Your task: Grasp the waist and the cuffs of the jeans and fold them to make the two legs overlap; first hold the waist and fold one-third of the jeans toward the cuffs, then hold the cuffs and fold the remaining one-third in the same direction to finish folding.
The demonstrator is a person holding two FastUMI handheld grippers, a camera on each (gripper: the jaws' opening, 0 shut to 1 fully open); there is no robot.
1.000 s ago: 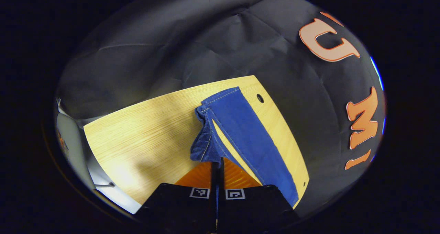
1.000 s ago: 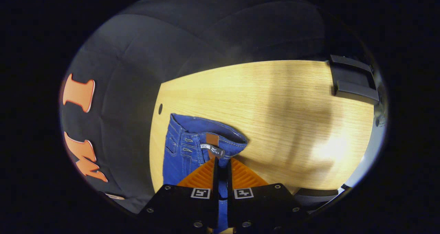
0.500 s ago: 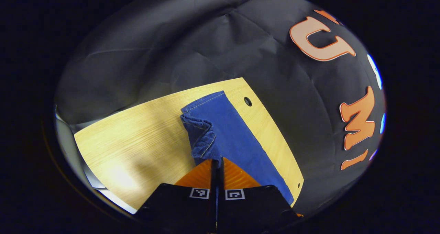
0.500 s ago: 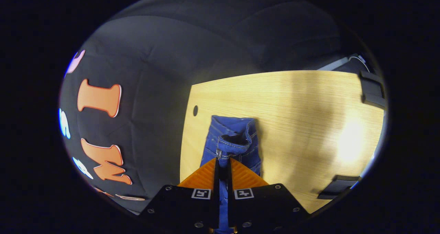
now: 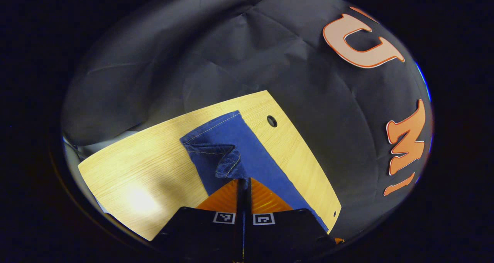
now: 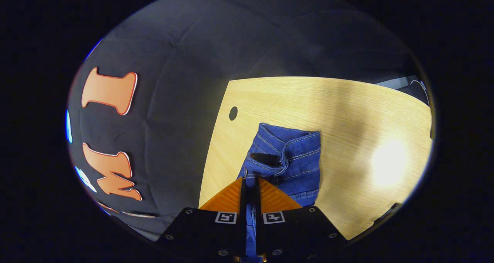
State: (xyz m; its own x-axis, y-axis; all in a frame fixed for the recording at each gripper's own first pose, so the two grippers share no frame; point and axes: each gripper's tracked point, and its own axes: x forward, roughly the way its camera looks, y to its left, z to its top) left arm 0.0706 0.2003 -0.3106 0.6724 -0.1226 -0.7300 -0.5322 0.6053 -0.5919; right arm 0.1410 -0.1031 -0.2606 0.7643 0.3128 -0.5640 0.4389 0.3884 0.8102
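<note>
At frame centre of each view, the left gripper [image 5: 244, 181] pinches a cuff [image 5: 227, 163] and the right gripper [image 6: 250, 182] pinches the waist [image 6: 285, 155] of the jeans [image 5: 247, 151], lying on the wooden table [image 5: 154, 170].

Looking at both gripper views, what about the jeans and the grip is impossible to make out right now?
- Left gripper view: the jeans run behind the left gripper; their near end is hidden.
- Right gripper view: the waist bunches up, so how far the right gripper bites in is hidden.
- Whether the legs line up: the middle lies past both views' edges.
</note>
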